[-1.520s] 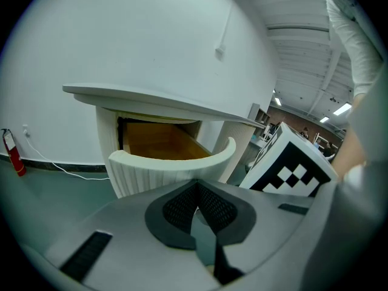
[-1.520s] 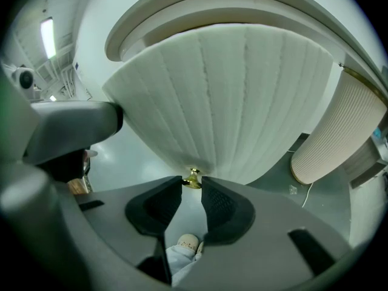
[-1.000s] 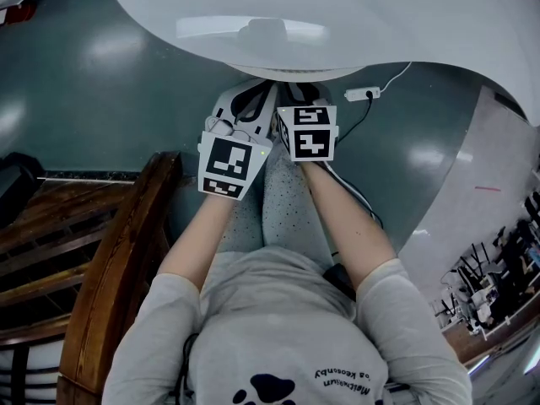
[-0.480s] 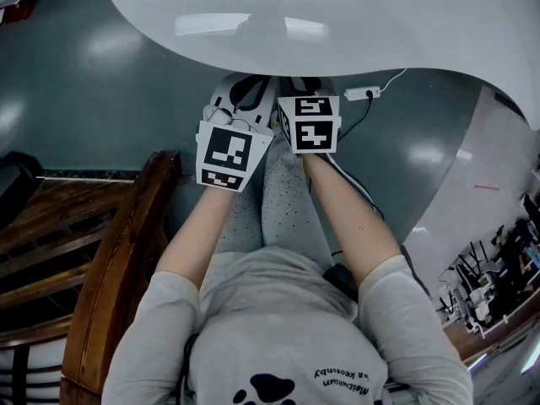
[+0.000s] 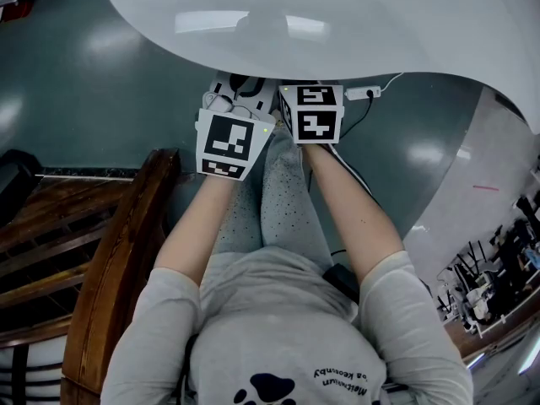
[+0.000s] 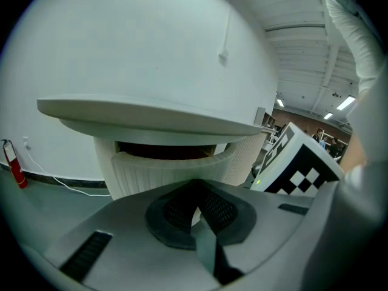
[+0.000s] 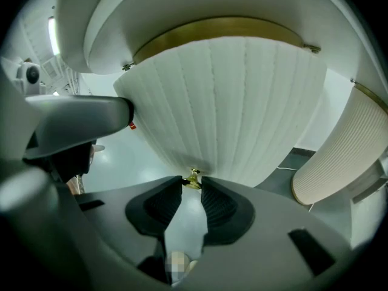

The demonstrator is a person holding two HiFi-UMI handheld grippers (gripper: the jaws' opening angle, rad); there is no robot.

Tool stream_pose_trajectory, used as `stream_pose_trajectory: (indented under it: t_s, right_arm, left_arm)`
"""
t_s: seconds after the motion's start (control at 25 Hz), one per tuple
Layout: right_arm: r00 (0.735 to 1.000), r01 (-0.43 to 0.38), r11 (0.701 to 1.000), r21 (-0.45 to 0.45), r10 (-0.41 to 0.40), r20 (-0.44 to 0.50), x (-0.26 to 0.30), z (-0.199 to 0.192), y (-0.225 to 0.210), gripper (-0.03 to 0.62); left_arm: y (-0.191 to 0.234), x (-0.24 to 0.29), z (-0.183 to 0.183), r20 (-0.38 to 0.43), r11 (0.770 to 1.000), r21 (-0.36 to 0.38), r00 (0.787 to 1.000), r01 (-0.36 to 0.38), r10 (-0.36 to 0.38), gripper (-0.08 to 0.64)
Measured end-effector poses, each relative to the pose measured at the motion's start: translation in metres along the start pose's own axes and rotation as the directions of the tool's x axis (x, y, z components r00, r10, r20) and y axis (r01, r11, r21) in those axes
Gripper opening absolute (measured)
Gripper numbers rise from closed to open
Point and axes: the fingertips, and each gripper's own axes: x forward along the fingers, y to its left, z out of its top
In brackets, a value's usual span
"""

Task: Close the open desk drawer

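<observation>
Under the white tabletop [image 5: 354, 24], the drawer [image 7: 242, 114] lies just beyond the right gripper [image 7: 192, 183], whose jaws are clamped on its brass knob [image 7: 193, 177]; the left gripper [image 6: 195, 188] is closed and empty.

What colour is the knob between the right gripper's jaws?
Brass-gold knob; clearest in the right gripper view.

I've got the white desk top [image 5: 380, 24] filling the top of my feed. Both marker cubes sit at its near rim, left gripper [image 5: 226, 144] just beside right gripper [image 5: 314, 118], with their fronts tucked under the edge. Bare forearms run back to a grey shirt [image 5: 278, 327]. There are dotted trousers [image 5: 283, 201] below the cubes, a wooden chair [image 5: 118, 260] at left, and a power strip [image 5: 359, 94] on the teal floor [image 5: 101, 91].
</observation>
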Motion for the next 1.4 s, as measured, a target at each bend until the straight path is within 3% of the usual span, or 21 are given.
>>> stream_pose_trajectory:
  t_s: [0.88,1.4]
  right_arm:
    - [0.998,0.016,0.999,-0.038,-0.013,0.064,0.014,0.035,-0.012,0.109]
    - [0.996,0.012,0.999,-0.048,-0.008,0.090,0.020,0.033,-0.014,0.110]
  left_arm:
    - [0.022,0.021,0.022,0.057,0.999,0.023,0.998,-0.039,0.037,0.006]
    - [0.028,0.025,0.019,0.069,0.998,0.012,0.996,-0.056,0.055,0.006]
